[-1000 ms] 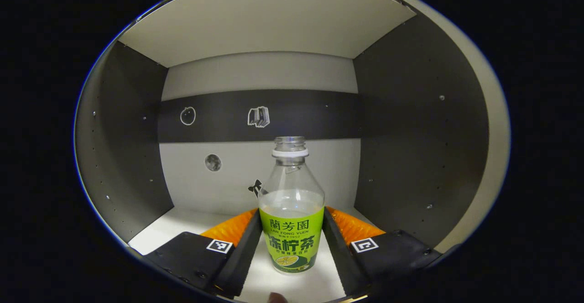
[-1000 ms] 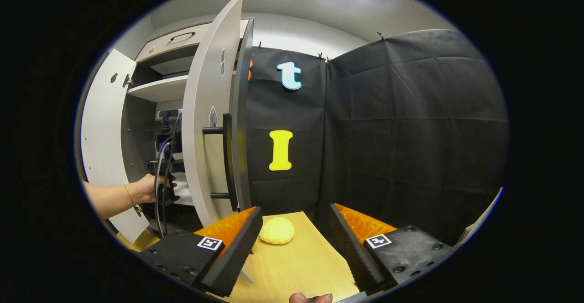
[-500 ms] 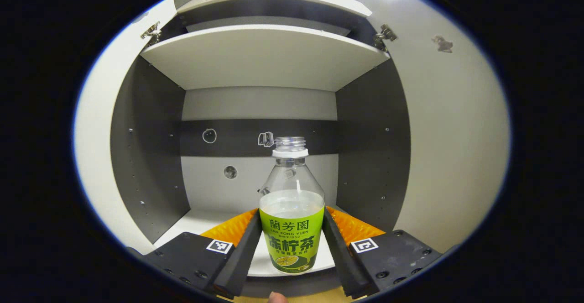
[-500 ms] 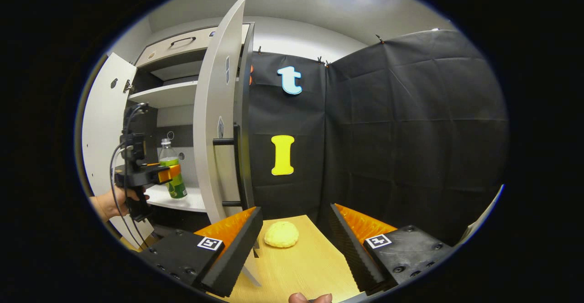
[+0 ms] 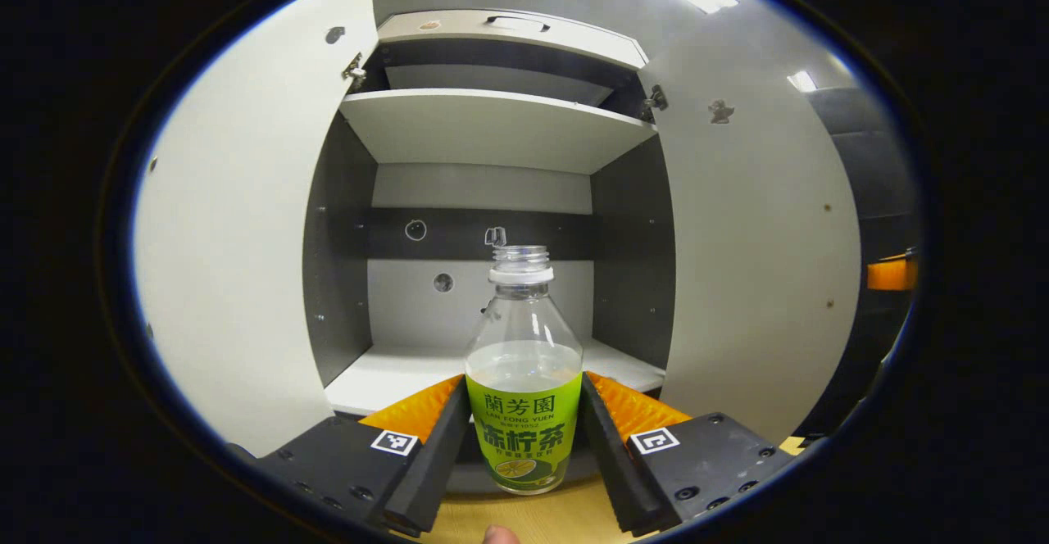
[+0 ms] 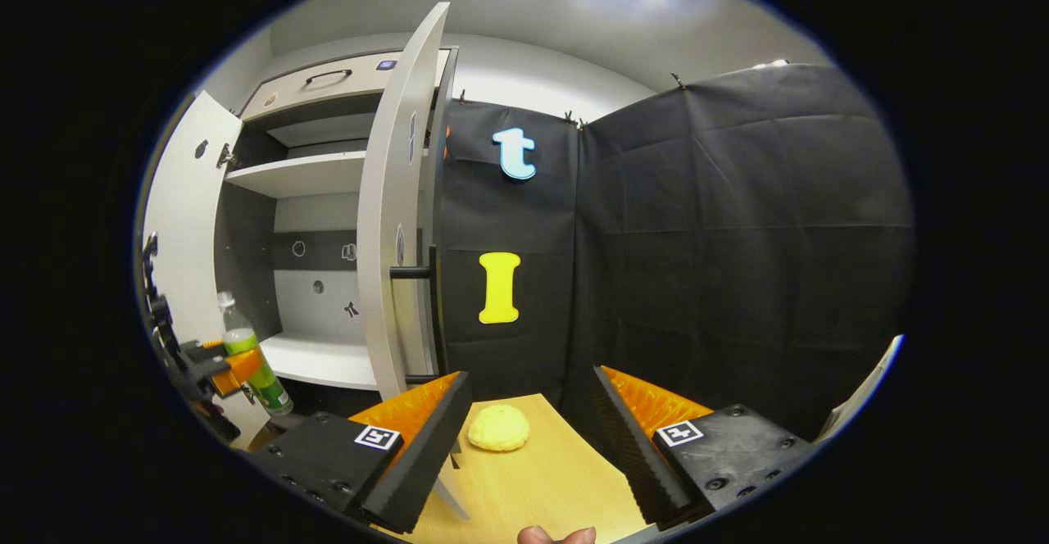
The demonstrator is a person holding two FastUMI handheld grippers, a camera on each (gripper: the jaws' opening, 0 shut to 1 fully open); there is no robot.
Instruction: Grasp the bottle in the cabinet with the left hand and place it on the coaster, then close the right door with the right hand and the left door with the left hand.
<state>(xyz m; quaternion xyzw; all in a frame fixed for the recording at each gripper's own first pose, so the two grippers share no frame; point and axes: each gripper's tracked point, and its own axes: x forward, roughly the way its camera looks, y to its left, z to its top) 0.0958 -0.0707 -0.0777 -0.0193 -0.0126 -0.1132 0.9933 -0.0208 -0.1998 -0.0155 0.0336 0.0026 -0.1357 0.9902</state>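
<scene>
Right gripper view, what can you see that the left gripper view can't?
The right gripper view brings in the yellow round thing on the wooden table, the black handle on the outer side of the open right door, and the open right gripper. The left gripper view brings a close look at the left gripper shut on the bottle. Both share the bottle and the cabinet's shelf.

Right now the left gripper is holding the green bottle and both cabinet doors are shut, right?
Not quite. The left gripper does hold the bottle between its fingers, but both cabinet doors are open: the left gripper view shows the left door and the right door swung wide on either side of the shelves.
</scene>
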